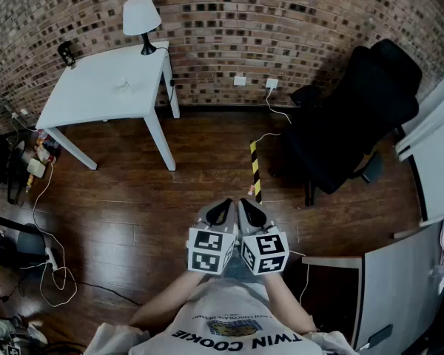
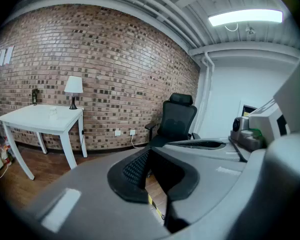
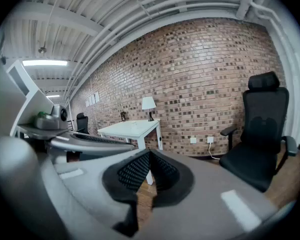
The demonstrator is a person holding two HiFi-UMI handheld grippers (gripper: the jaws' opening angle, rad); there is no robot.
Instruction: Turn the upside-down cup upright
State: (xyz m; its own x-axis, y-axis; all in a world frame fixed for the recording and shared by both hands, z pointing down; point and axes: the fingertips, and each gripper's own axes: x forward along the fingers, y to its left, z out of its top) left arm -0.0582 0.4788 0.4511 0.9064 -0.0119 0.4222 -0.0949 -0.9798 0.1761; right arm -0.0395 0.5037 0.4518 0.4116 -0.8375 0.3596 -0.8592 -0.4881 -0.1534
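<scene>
Spreading between right claw (image 1: 249,208) and table (image 1: 89,95): open floor (image 1: 163,202).

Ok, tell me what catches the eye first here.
The left gripper and right gripper, topped with marker cubes, sit side by side low in the head view, both shut and empty. Farther off, a white table with a lamp and small cup stands against the brick wall, a black chair to its right.

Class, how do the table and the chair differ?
The table is white; the chair is black. The table stands at the head view's left, the chair at its right. The table bears a lamp; the chair does not. Both stand on the wood floor by the brick wall.
</scene>
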